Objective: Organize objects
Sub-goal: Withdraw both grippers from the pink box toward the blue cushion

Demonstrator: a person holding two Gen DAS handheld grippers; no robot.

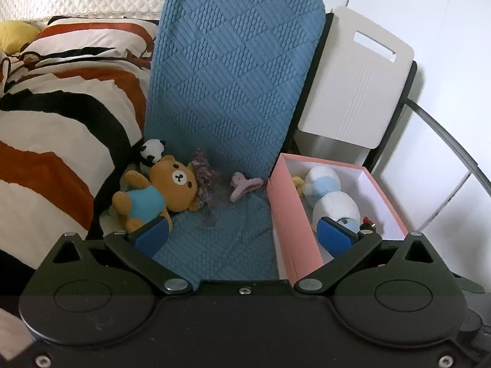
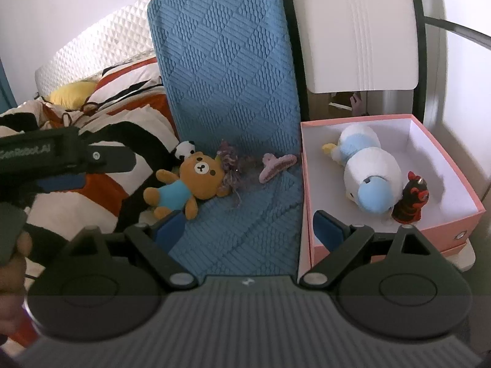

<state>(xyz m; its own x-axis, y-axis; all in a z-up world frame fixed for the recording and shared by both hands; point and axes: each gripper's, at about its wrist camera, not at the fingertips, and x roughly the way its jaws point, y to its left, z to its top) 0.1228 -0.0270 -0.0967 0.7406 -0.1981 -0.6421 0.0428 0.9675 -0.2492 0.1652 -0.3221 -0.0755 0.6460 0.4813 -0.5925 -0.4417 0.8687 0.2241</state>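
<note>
A brown teddy bear (image 1: pixel 159 188) (image 2: pixel 187 187) in a blue shirt lies on the blue quilted cushion (image 1: pixel 233 92) (image 2: pixel 230 92), with a small panda (image 1: pixel 152 151) (image 2: pixel 185 148) behind it. A purple tinsel tuft (image 1: pixel 202 178) (image 2: pixel 228 165) and a pink hair claw (image 1: pixel 245 185) (image 2: pixel 276 164) lie beside the bear. A pink box (image 1: pixel 288 224) (image 2: pixel 448 159) to the right holds a white and blue plush (image 1: pixel 331 196) (image 2: pixel 368 168) and a small black and red figure (image 1: pixel 368 224) (image 2: pixel 412 197). My left gripper (image 1: pixel 242 234) is open and empty. My right gripper (image 2: pixel 248 227) is open and empty.
A bed with a striped orange, black and white duvet (image 1: pixel 61 107) (image 2: pixel 101 116) lies to the left. A white plastic chair back (image 1: pixel 356 76) (image 2: pixel 359 30) stands behind the box. The left gripper's body (image 2: pixel 61 153) shows at the left of the right wrist view.
</note>
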